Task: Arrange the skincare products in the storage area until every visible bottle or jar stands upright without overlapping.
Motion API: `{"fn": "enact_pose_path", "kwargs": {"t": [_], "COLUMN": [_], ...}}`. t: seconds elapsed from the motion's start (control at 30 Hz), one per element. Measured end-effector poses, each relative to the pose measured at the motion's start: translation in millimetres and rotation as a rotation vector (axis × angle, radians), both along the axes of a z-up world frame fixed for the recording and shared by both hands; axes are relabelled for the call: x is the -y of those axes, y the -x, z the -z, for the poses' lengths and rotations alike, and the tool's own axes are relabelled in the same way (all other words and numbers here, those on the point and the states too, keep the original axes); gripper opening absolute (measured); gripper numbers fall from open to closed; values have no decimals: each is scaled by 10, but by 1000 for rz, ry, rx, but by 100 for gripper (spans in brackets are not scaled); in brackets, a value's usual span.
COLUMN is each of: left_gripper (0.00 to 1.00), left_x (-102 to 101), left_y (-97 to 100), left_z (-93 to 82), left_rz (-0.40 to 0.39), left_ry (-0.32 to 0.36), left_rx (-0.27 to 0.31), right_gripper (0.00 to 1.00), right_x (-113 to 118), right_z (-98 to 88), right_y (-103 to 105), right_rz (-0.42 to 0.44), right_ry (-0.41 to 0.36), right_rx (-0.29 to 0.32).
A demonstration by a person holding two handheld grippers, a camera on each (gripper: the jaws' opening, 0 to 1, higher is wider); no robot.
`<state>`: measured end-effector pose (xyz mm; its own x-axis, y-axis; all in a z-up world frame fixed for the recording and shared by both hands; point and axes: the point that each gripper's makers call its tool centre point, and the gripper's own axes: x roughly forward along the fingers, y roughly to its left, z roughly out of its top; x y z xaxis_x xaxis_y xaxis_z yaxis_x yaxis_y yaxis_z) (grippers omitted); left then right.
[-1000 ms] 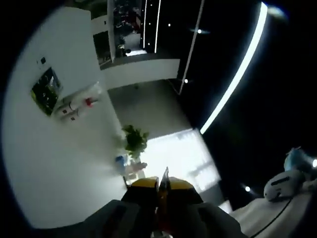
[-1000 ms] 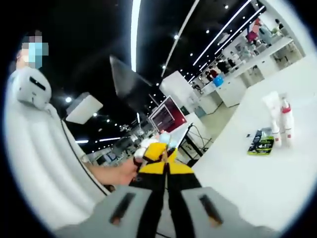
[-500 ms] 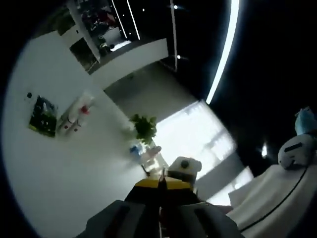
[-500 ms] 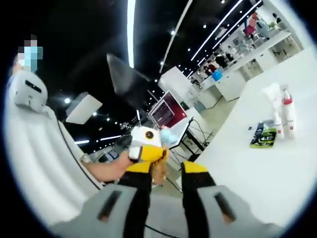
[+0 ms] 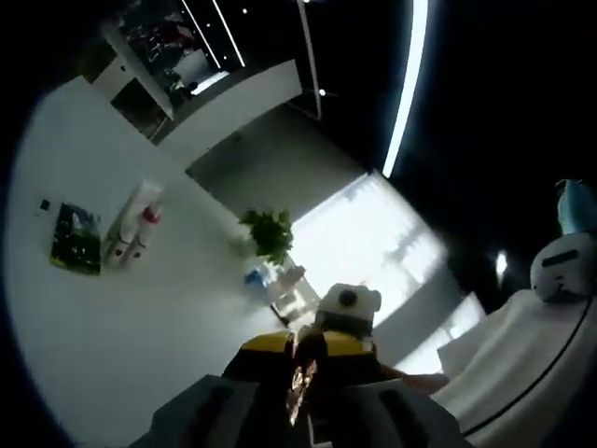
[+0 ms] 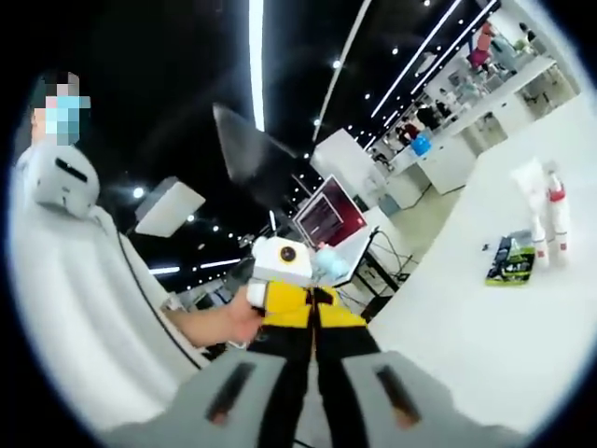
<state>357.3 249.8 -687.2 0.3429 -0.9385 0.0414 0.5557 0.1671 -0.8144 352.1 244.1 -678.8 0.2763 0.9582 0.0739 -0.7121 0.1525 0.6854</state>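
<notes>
Both grippers are raised well away from the white table (image 6: 485, 336), tips meeting in the air in front of the person in white. In the left gripper view the left gripper (image 5: 300, 347) shows its yellow-tipped jaws pressed together with nothing between them, and the other gripper's tip sits just beyond them. In the right gripper view the right gripper (image 6: 313, 301) likewise has its jaws closed on nothing, with the person's hand (image 6: 219, 325) just to its left. The skincare products stand far off on the table: a white tube (image 6: 530, 182) and a red-capped bottle (image 6: 558, 219) upright and close together, apparently touching, though they are too small to be sure. Just beside them lies a flat green packet (image 6: 508, 262). The same group appears in the left gripper view, with a potted plant (image 5: 268, 232) at the table's far edge.
</notes>
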Motion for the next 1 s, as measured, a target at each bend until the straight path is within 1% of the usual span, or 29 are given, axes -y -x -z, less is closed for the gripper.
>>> {"fn": "enact_pose_path", "kwargs": {"t": [0.07,0.1,0.13,0.17,0.2,0.23,0.3,0.33,0.47,0.53,0.57,0.6,0.67,0.7,0.73,0.77,0.8,0.83,0.87,0.9,0.93,0.97,1.0], "left_gripper": [18,17,14,6,3,2,1,1,1,1,1,1,1,1,1,1,2,4,7,12,12,10,5], "left_x": [14,22,30,34,34,31,33,31,28,31,33,33,44,56,73,59,51,47,7,-22,-37,-80,-121], "left_y": [40,51,71,96,112,101,113,109,101,125,140,148,173,190,208,203,190,175,80,37,25,25,8], "left_z": [-19,-19,-17,-10,-2,4,36,40,41,12,-3,-1,24,34,52,92,78,77,90,83,77,57,32], "left_rz": [21,26,33,46,55,46,53,49,56,67,75,81,96,105,116,115,106,97,40,15,9,18,12], "left_ry": [5,5,2,-1,-5,-5,-2,-8,-6,0,6,5,-7,-10,-17,-36,-32,-33,-40,-31,-24,-5,6], "left_rx": [-1,-4,-7,-8,-8,-8,-34,-33,-44,-39,-40,-42,-42,-44,-42,-31,-35,-32,-25,-35,-43,-50,-36], "right_gripper": [1,1,1,1,1,1,1,1,2,2,3,4,11,9,3,2,2,2,2,2,2,2,2], "right_x": [33,35,25,17,10,7,7,4,3,-2,-4,-10,-46,-60,-71,-61,-53,-54,-51,-28,-11,13,26], "right_z": [-25,-41,-46,-47,-44,-34,-1,9,9,-13,-13,-8,39,58,71,57,70,75,71,81,86,84,79], "right_y": [-45,-34,-27,-16,-3,4,7,11,5,12,14,19,44,71,116,109,107,99,89,57,38,19,11], "right_rz": [24,19,17,17,10,12,15,19,28,15,13,9,-7,-22,-47,-31,-27,-22,-17,-2,6,17,21], "right_ry": [-13,-16,-14,-7,-5,-1,11,5,5,-19,-19,-16,8,19,27,24,31,30,22,13,8,0,-7], "right_rx": [-2,-1,-1,4,3,-1,-1,-14,-9,-52,-50,-50,-62,-60,-60,-45,-24,-24,-28,-44,-49,-54,-58]}}
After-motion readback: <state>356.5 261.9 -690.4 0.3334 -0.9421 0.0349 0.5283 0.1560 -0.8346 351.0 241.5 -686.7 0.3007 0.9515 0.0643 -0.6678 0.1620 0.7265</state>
